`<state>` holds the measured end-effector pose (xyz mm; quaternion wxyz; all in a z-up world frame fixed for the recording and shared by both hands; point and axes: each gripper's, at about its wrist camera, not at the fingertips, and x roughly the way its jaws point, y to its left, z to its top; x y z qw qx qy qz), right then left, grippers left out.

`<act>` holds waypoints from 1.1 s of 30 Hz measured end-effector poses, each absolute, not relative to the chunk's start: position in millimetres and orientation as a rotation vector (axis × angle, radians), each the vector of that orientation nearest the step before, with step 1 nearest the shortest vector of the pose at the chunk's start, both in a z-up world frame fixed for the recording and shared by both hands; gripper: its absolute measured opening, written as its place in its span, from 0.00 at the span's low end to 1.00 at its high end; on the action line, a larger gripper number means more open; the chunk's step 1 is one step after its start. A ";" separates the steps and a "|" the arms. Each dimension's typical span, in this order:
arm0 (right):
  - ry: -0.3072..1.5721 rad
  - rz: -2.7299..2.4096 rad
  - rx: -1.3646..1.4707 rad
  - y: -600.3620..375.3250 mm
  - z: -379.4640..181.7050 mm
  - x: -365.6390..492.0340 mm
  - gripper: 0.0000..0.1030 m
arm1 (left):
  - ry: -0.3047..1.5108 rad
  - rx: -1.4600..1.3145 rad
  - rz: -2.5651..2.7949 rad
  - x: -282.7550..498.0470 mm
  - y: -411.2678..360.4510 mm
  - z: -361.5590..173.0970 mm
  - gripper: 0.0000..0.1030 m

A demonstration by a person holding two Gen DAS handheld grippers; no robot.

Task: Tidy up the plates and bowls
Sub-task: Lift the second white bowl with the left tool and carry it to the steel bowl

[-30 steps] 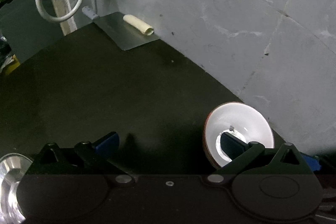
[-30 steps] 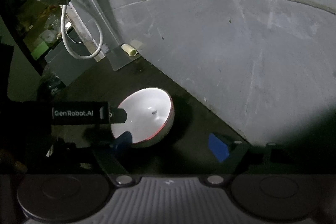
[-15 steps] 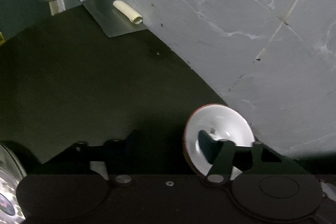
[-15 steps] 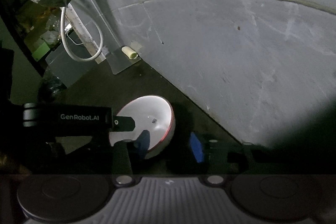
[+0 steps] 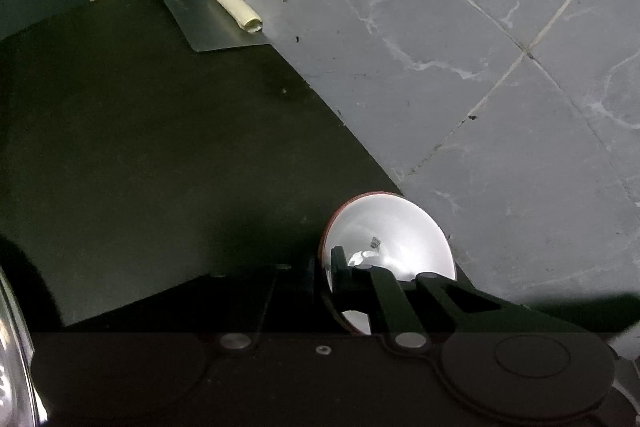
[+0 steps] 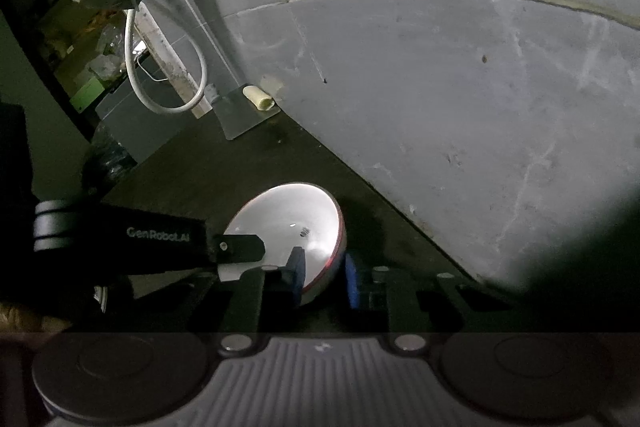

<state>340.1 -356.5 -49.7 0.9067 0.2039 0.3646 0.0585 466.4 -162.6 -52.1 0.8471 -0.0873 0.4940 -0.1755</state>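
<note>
Left wrist view: the bowl, white inside with a red outside, is sitting tilted on the dark counter, close to the grey tiled wall. The left gripper is clamping the bowl's near rim, one finger inside the white hollow and the other outside, lost in shadow. A shiny metal rim is showing at the left edge, mostly cut off, so its kind is unclear. Far back, a pale roll is lying on a metal sheet.

Right wrist view: the right gripper is closing around the bowl's other side, a blue pad inside and one outside the red wall; whether they are pressing yet is hard to make out. The left gripper's body is reaching in from the left, its fingertips hidden by the right finger
</note>
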 end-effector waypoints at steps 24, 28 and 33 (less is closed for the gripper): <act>0.689 0.196 0.393 -334.1 -18.5 307.9 0.19 | 0.941 -0.267 -0.317 410.6 -129.1 -14.5 0.07; 0.675 0.223 0.373 -325.4 -8.0 297.3 0.19 | 0.913 -0.283 -0.302 394.5 -117.3 -6.0 0.07; 0.662 0.263 0.343 -311.5 3.7 286.1 0.19 | 0.886 -0.309 -0.275 374.4 -99.9 2.0 0.07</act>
